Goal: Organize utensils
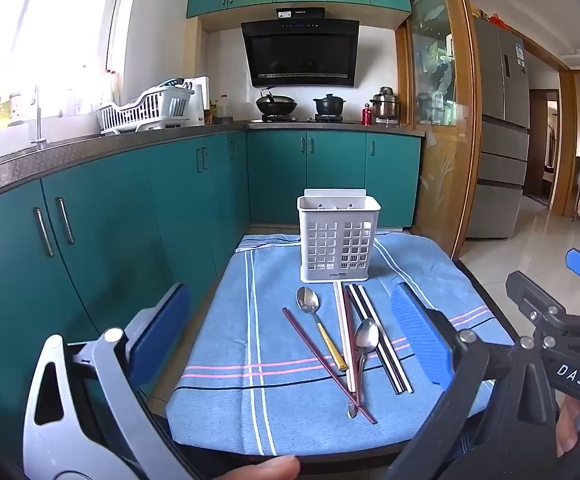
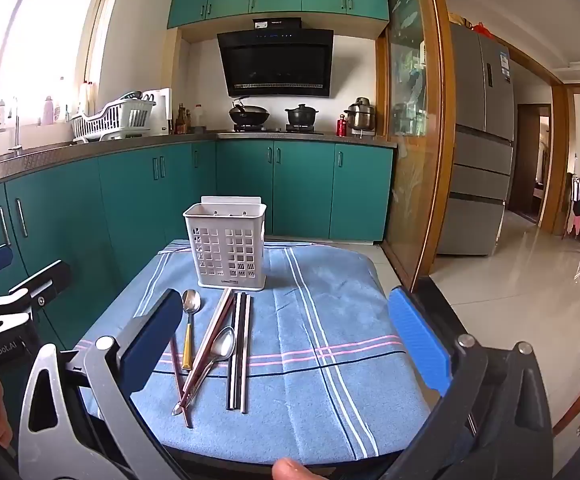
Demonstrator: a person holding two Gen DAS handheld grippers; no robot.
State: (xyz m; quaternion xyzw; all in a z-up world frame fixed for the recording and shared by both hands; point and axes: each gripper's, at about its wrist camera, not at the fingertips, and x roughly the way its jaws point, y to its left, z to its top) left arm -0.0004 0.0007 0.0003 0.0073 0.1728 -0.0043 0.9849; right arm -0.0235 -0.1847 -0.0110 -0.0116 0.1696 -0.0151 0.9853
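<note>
A white slotted utensil holder [image 1: 336,240] [image 2: 229,246] stands upright at the far side of a blue striped cloth [image 1: 282,392] [image 2: 310,360]. In front of it lie a gold-handled spoon [image 1: 314,312] [image 2: 189,320], a silver spoon [image 1: 364,344] [image 2: 218,354], a pair of black-and-white chopsticks [image 1: 378,336] [image 2: 241,344], a white chopstick [image 1: 344,332] and dark red chopsticks [image 1: 322,360] [image 2: 180,380]. My left gripper [image 1: 294,328] hovers open above the utensils, nothing between its blue pads. My right gripper [image 2: 286,340] is open too, over the cloth just right of them.
The cloth covers a small table with a dark edge [image 1: 330,460]. Teal cabinets [image 1: 110,220] run along the left and back. A dish rack [image 1: 146,110] and stove pots [image 1: 276,104] sit on the counter. A glass door [image 1: 438,120] and tiled floor [image 2: 530,280] are on the right.
</note>
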